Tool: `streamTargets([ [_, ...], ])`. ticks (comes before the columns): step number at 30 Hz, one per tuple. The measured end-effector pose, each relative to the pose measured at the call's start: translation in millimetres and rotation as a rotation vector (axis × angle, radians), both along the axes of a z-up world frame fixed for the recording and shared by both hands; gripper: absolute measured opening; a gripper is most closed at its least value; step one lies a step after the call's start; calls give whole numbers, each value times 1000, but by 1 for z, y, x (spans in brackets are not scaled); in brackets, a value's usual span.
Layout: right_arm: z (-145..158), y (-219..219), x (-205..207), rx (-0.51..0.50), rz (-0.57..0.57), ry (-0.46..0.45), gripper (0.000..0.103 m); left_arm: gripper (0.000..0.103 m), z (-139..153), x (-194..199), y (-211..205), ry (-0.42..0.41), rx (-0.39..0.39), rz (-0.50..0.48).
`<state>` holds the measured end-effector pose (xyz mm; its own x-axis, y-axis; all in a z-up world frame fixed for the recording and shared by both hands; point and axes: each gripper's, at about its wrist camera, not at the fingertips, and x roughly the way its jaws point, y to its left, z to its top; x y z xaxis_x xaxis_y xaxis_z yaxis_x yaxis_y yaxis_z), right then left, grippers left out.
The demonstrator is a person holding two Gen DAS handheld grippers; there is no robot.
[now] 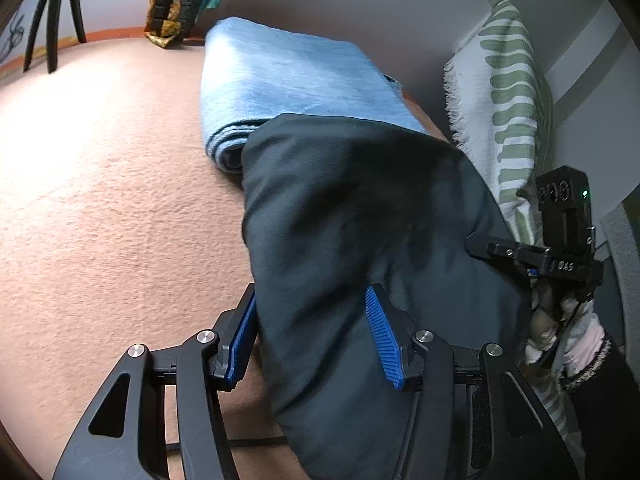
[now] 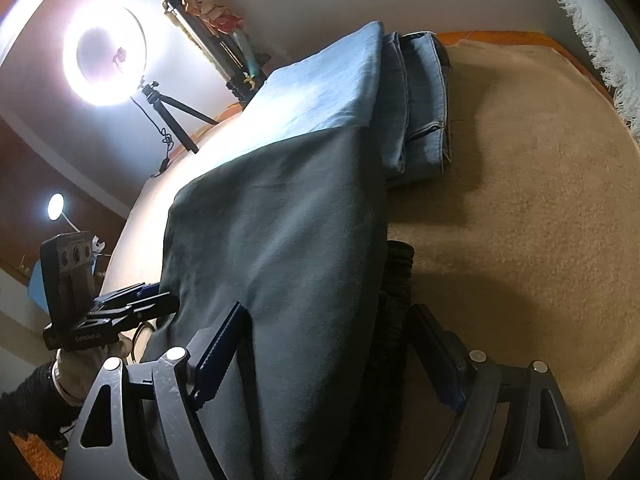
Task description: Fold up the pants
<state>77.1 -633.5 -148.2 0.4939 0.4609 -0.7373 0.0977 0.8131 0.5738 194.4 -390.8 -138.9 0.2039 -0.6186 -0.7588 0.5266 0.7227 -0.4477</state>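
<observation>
1. Left hand-held gripper: its blue pads stand fairly wide, with dark cloth running between them. I cannot tell whether they pinch it.
2. Right hand-held gripper: the fingers are spread wide either side of the same cloth. Again, I cannot tell whether it has any grip.
3. Pants: dark grey-green, draped in a long band from the near edge away over the carpet, the far end lying on a folded stack. A ribbed black band, probably the waist or a cuff, shows at the near right edge.
4. Handling, as a guess: soft, limp, light knit that sags wherever it is unsupported and is not slippery. Best taken at the two near corners or by the ribbed band, where the cloth is thickest.
5. Surface: short-pile peach carpet, which should drag on the cloth a little.
6. Beyond: folded blue jeans under a light blue cloth. A fringed green-and-white cushion leans against the wall at right.
7. Far: a lit ring light on a small tripod, pale wall behind.
</observation>
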Motion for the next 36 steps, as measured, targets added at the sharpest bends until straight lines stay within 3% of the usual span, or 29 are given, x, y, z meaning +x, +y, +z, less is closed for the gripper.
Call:
streamTargets([
  [2, -1, -1, -2, 17, -3, -8, 74, 50, -1, 2, -1, 10, -26, -1],
  [10, -5, 5, -10, 123, -26, -41, 41, 21, -8, 12, -7, 87, -96, 8],
  [14, 6, 15, -15, 82, -29, -72, 30, 16, -6, 12, -8, 86, -105, 11],
  [24, 49, 36, -25, -57, -50, -125, 24, 11, 16, 3, 3, 36, -153, -1],
  [36, 111, 53, -25, -131, -49, -222, 23, 9, 67, 4, 20, -56, -223, -15],
])
